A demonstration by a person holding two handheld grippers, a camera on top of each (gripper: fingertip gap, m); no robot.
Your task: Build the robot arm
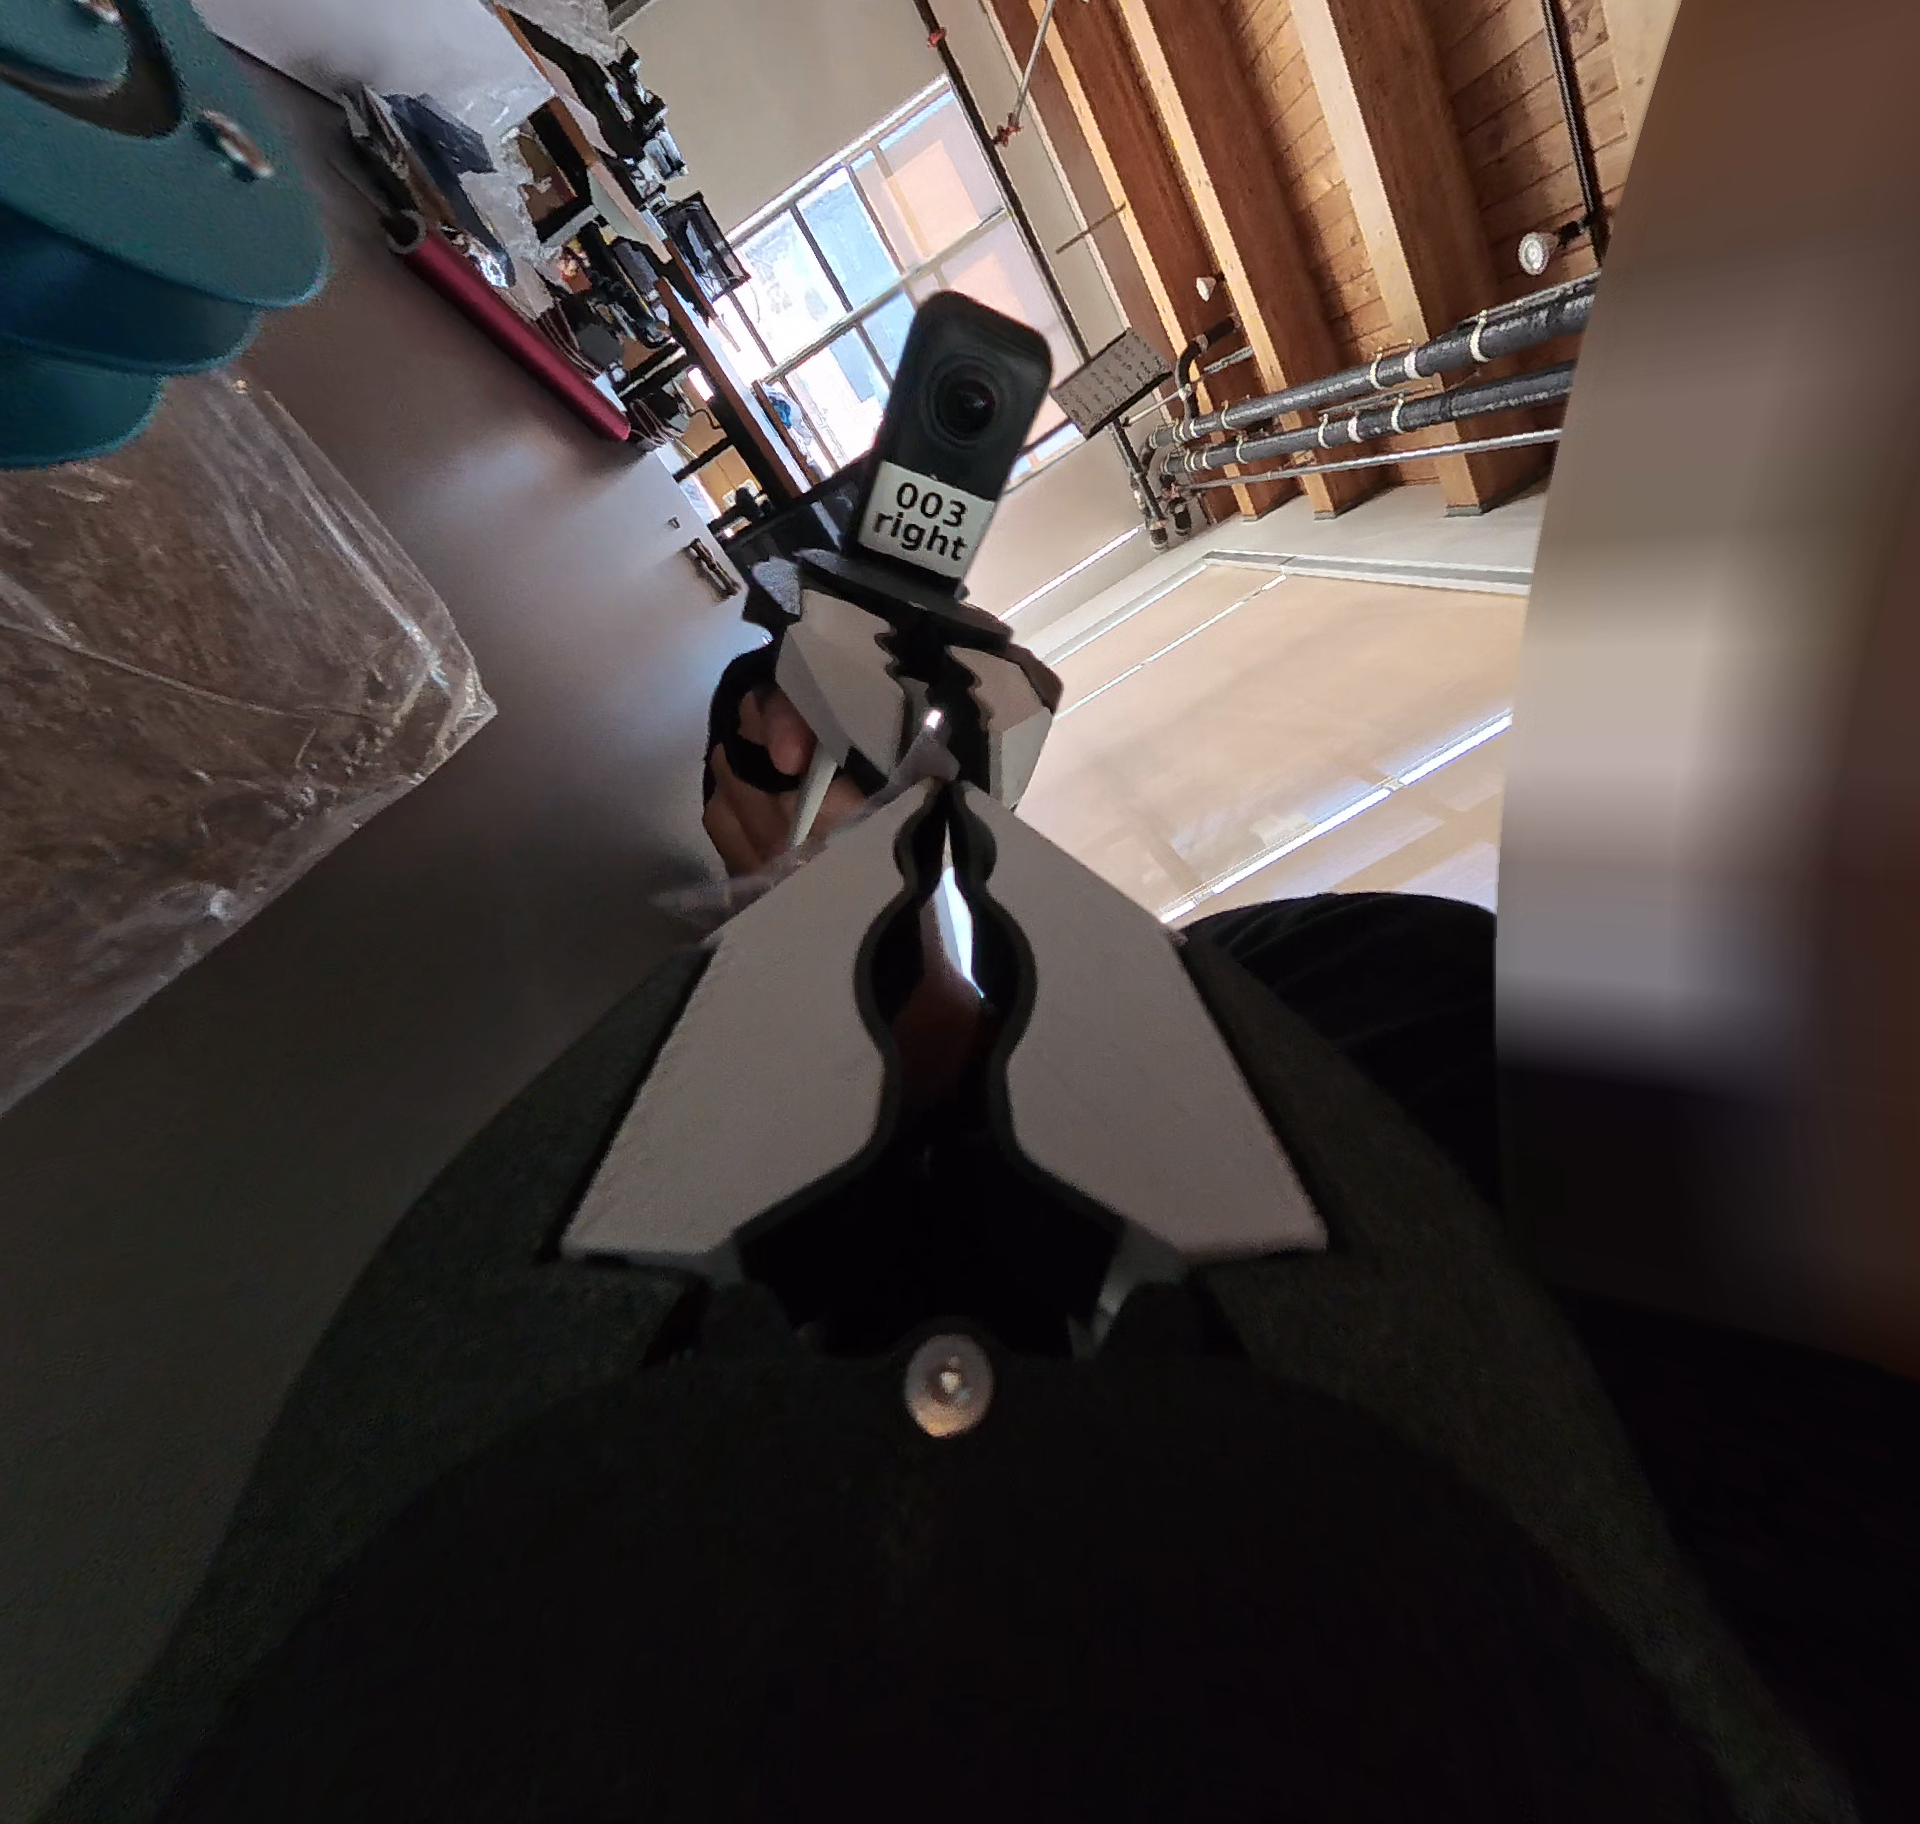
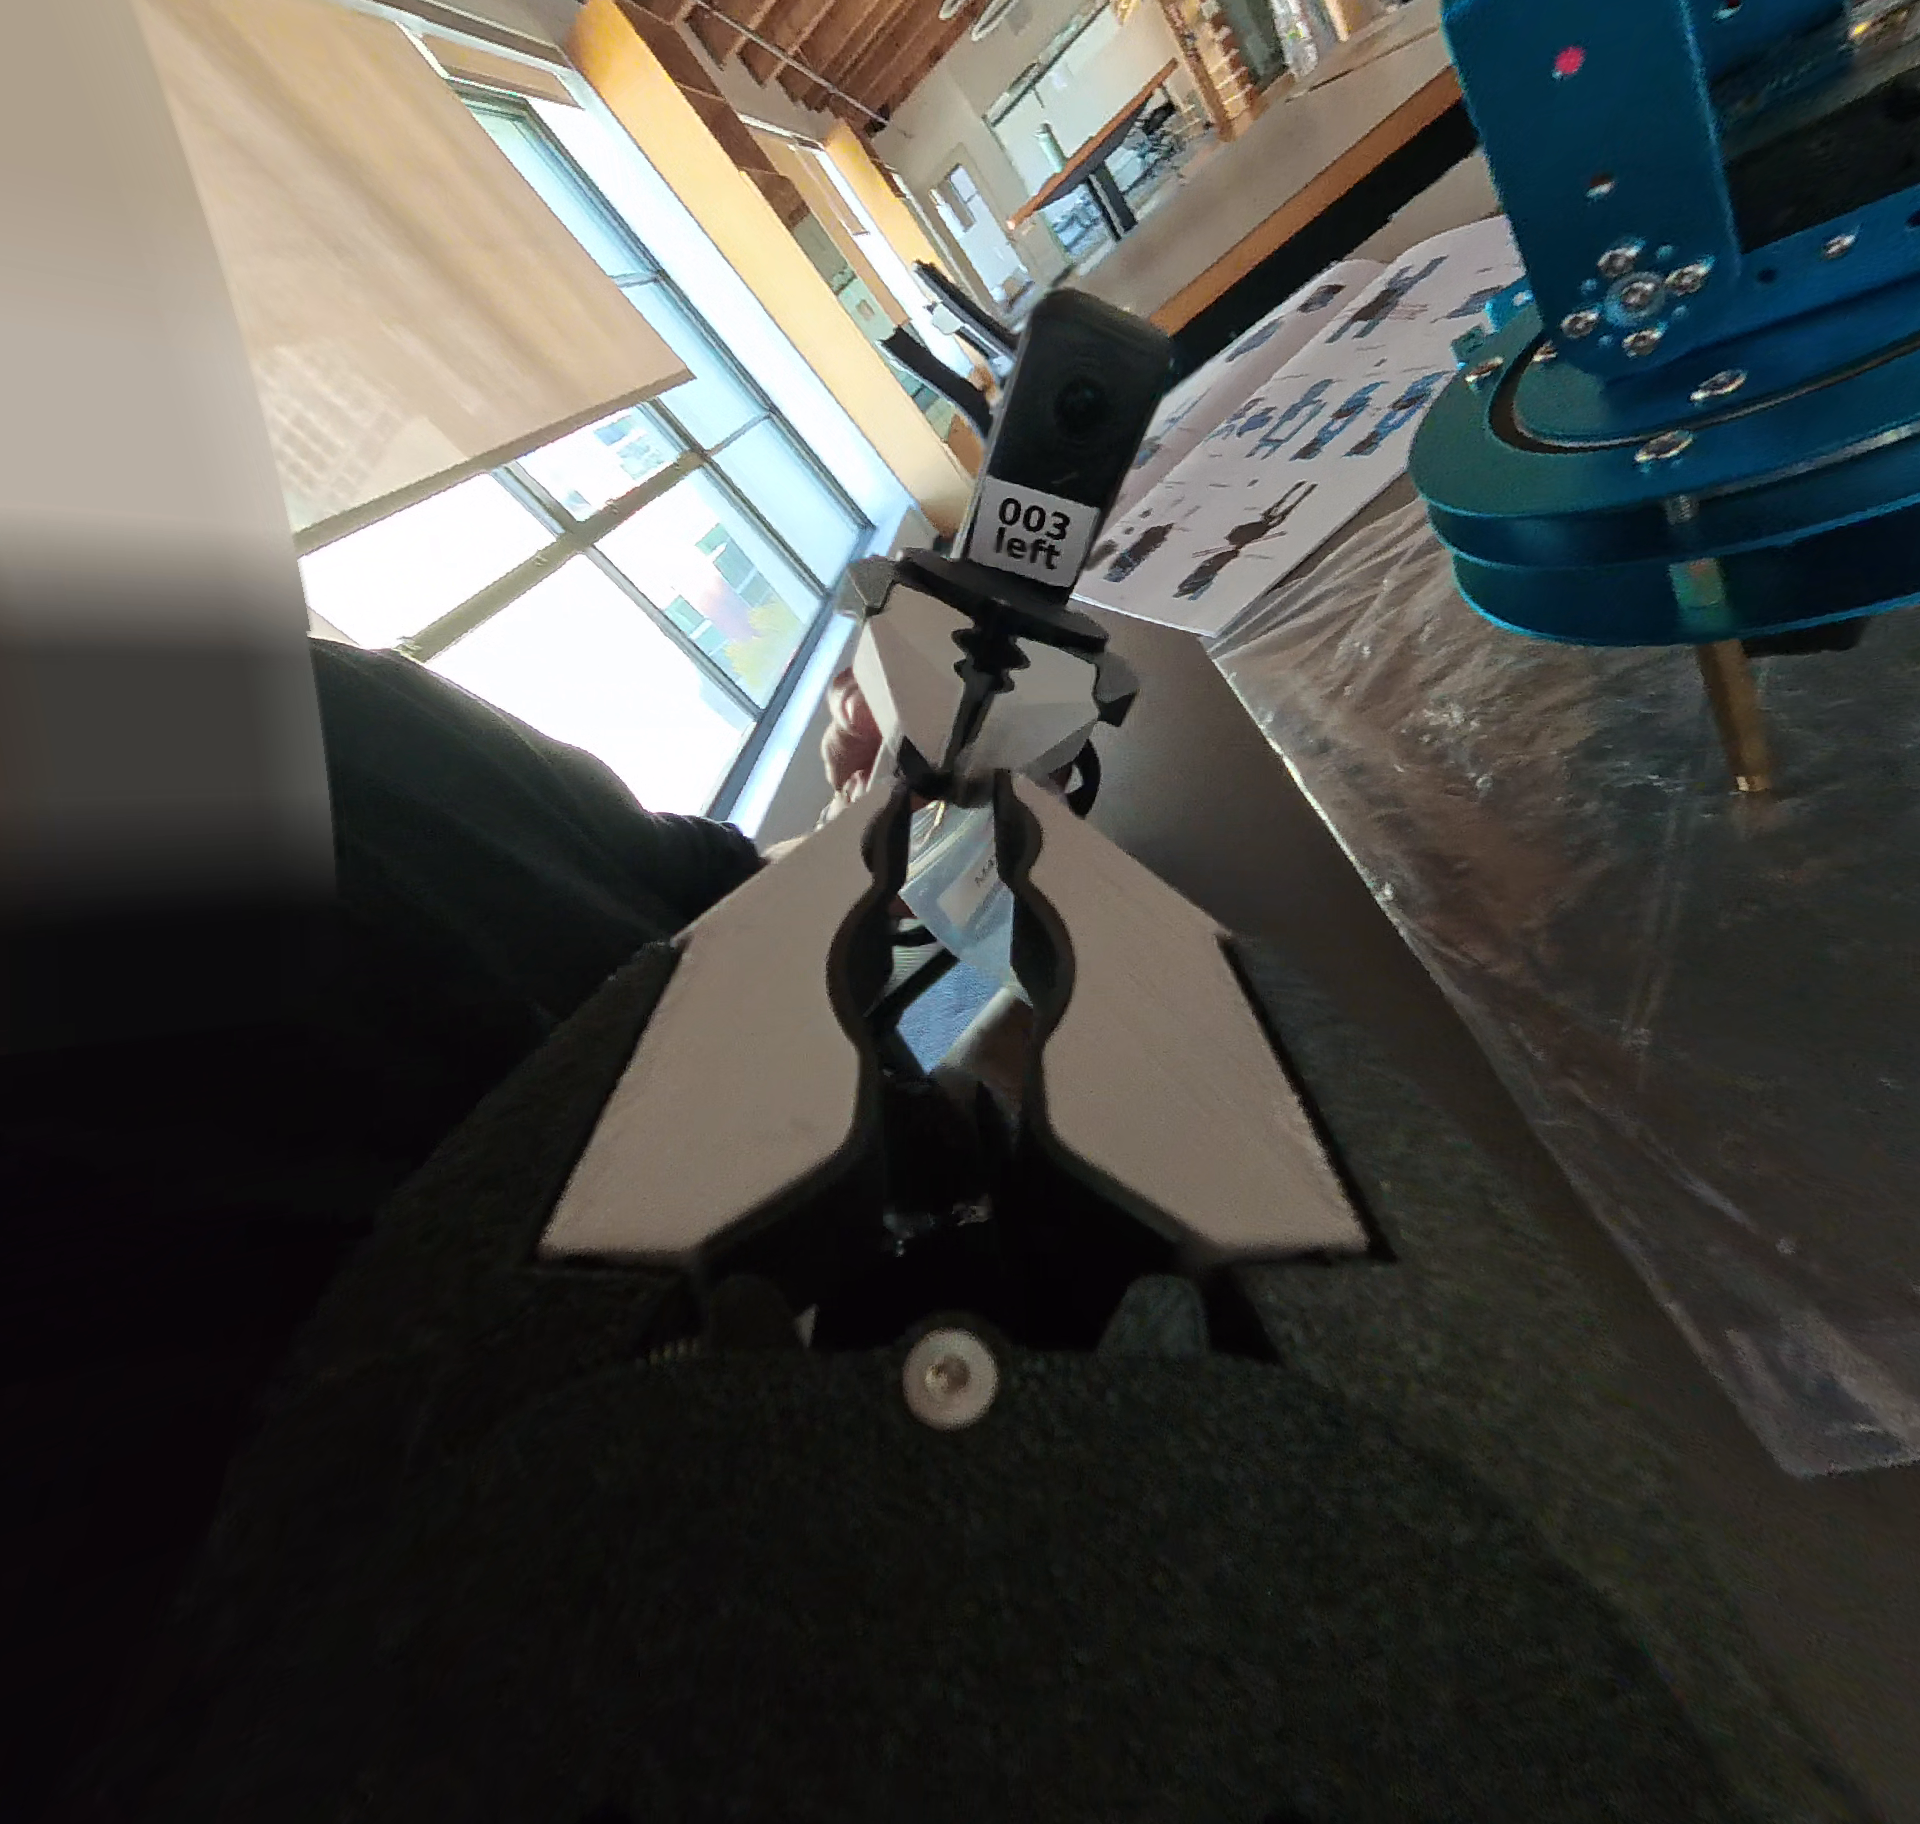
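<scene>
In the left wrist view the left tool (image 1: 940,806) has its jaws drawn together at the tips, pinching the edge of a small clear-sleeved card (image 1: 961,927) that runs back between its grey fingers (image 1: 790,1068). A blue metal machine (image 1: 114,205) sits at the far left on the dark table (image 1: 416,631), beside a sheet of crinkled clear plastic (image 1: 187,652). Straight ahead, tip to tip, the right tool (image 1: 928,735) faces it, with a black camera (image 1: 961,403) on top and a gloved hand (image 1: 753,766) behind.

In the right wrist view the right tool (image 2: 951,806) is likewise nearly closed at the tips, and the same card (image 2: 961,907) lies between its fingers (image 2: 727,1078); it seems gripped there, though the contact is hard to make out. The left tool (image 2: 971,746) meets it head-on. To the right lie printed sheets (image 2: 1278,465) on the table (image 2: 1195,735), then the plastic (image 2: 1558,891) under the machine (image 2: 1683,320).
</scene>
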